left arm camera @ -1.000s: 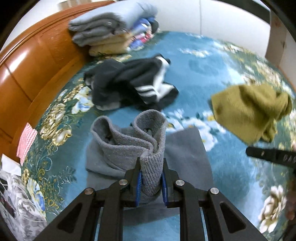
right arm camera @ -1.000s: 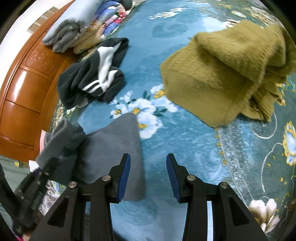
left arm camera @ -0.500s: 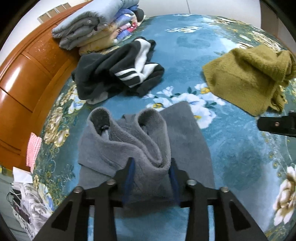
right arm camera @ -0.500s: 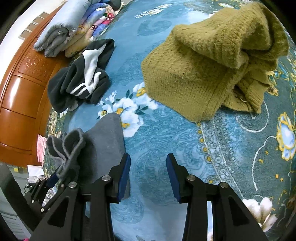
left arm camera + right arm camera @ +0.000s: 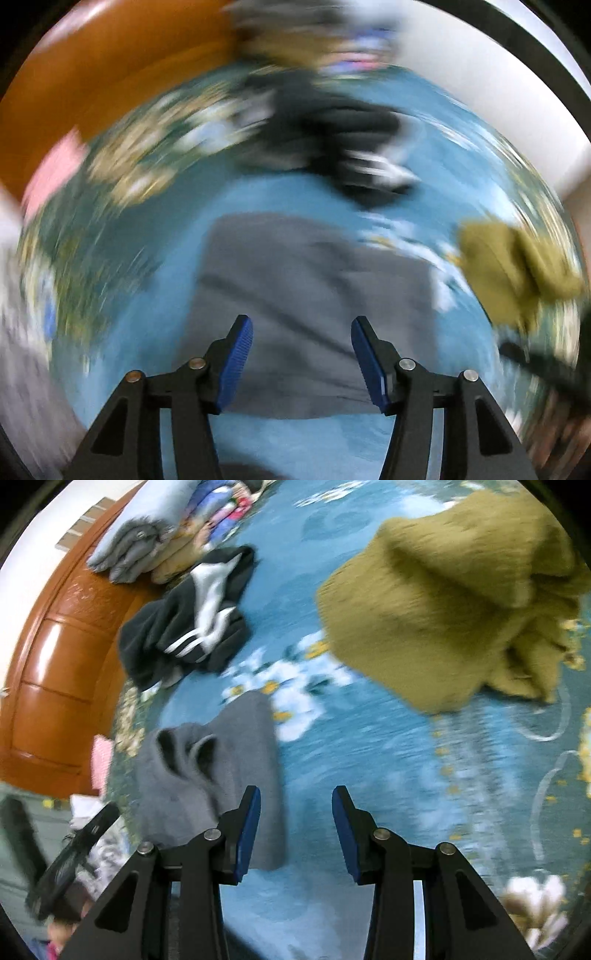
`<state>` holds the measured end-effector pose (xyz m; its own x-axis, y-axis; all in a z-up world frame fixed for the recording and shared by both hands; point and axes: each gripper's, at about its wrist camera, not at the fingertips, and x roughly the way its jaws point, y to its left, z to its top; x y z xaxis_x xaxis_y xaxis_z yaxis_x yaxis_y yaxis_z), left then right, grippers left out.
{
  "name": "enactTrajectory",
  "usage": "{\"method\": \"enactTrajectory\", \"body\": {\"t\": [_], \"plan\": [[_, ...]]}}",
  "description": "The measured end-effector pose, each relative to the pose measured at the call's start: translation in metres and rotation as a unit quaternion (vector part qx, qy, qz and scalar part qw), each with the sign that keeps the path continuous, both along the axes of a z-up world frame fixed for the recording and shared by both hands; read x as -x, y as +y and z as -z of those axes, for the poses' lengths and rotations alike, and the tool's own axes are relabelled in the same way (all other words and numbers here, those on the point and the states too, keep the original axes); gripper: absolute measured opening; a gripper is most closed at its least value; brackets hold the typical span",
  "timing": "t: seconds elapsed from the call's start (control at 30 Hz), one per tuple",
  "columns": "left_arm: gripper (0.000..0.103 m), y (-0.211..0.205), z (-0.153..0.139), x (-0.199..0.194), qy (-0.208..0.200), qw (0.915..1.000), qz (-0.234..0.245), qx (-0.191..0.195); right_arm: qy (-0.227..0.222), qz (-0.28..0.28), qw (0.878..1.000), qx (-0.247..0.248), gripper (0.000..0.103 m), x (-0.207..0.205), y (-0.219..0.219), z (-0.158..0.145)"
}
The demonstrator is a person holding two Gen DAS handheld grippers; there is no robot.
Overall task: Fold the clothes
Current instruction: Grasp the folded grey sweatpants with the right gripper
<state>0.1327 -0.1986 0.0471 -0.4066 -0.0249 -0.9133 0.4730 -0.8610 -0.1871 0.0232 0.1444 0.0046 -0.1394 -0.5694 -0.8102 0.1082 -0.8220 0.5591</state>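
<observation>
**A:** Grey fleece garment (image 5: 221,775) lies on the blue floral bedspread (image 5: 369,757), nearest of the clothes, with a bunched hump at its left end. Does either claw have it?

**B:** No. The left claw (image 5: 302,360) hangs over the grey cloth with its blue pads spread apart and nothing between them. The right claw (image 5: 295,829) is equally wide and empty, over bare bedspread just right of the garment's edge.

**A:** What could go wrong?

**B:** My guess: the hump slumps or springs apart, because nothing pins it. The left view is badly smeared, so that claw is likely swinging fast; a sweep that catches the loose fleece would drag the fold crooked.

**A:** And farther out?

**B:** The black jacket with white stripes (image 5: 192,620) sits crumpled beyond the grey piece, near the orange wooden headboard (image 5: 55,683). The olive knitted sweater (image 5: 454,602) is heaped to the far right, well apart from both. At the far left, a stack of folded blankets (image 5: 159,531) rests against the headboard. Reaching for the sweater, the right claw could easily pinch only one loose layer.
</observation>
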Motion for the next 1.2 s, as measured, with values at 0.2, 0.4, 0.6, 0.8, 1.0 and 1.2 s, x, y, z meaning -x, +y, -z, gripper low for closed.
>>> {"method": "enactTrajectory", "body": {"t": [0.2,0.4,0.6,0.8,1.0,1.2], "plan": [[0.060,-0.049,0.020,-0.026,0.009,0.9918,-0.083,-0.097,0.009,-0.092,0.994,0.053,0.041,-0.001,-0.078,-0.003],[0.060,-0.054,0.039,-0.043,-0.001,0.9877,-0.094,-0.125,0.030,-0.127,0.991,0.032,0.061,0.023,-0.139,0.009],[0.060,-0.060,0.049,-0.050,-0.004,0.9855,-0.101,-0.136,0.002,-0.122,0.992,0.030,0.064,0.039,-0.156,0.031],[0.060,-0.062,0.050,-0.049,0.000,0.9849,-0.099,-0.142,-0.017,-0.109,0.993,0.051,0.014,0.038,-0.148,0.030],[0.060,-0.065,0.053,-0.048,-0.005,0.9845,-0.103,-0.142,-0.029,-0.107,0.993,0.047,0.013,0.036,-0.138,0.036],[0.060,-0.067,0.053,-0.052,-0.008,0.9841,-0.109,-0.140,-0.058,-0.084,0.994,0.046,0.043,0.039,-0.134,0.054]]}}
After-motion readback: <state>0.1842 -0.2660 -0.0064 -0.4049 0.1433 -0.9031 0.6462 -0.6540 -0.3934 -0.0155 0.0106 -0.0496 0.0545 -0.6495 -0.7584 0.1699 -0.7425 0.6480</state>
